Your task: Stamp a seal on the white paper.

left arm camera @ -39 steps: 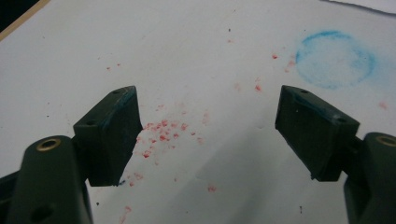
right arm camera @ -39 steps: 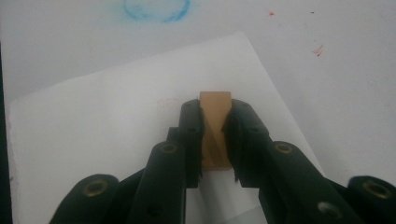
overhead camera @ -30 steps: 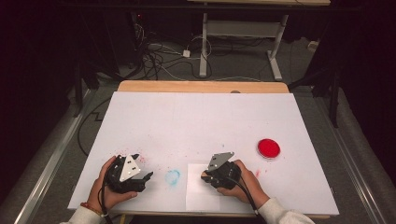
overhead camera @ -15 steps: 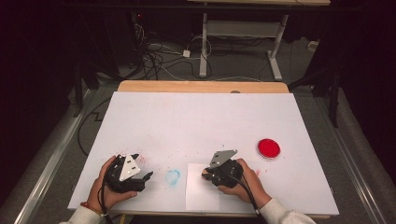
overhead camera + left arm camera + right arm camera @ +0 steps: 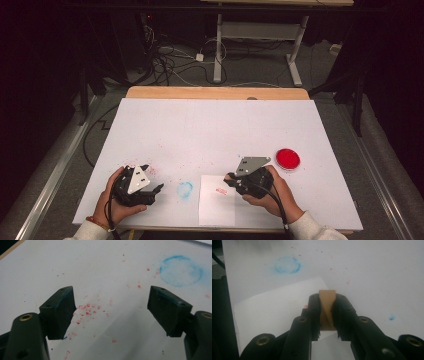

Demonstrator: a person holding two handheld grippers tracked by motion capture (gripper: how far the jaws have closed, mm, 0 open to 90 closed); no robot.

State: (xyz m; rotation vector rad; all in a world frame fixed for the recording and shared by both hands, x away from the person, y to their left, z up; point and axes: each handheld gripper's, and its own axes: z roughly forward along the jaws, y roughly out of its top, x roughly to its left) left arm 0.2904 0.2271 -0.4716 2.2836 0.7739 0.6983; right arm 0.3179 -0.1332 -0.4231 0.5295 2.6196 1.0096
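Observation:
My right gripper (image 5: pixel 231 181) is shut on a small wooden block (image 5: pixel 327 305), seemingly a stamp, held over the right edge of a white paper sheet (image 5: pixel 216 207). A small red mark (image 5: pixel 221 190) lies on the sheet just left of the jaws, and it is partly seen as the red mark (image 5: pixel 306 306) in the right gripper view. Whether the block touches the paper, I cannot tell. My left gripper (image 5: pixel 155 192) rests open near the table's front left, nothing between its jaws (image 5: pixel 111 310). A round red ink pad (image 5: pixel 288 158) sits right of the right hand.
A blue ring stain (image 5: pixel 185 189) marks the white table cover between the two grippers. Red specks (image 5: pixel 87 310) are scattered under the left gripper. The table's front edge (image 5: pixel 215 227) runs just below both hands. Cables and desk legs lie on the floor beyond the far edge.
The right gripper has shifted slightly to the right with the block, and the red mark now shows on the paper beside it. The left gripper has stayed put.

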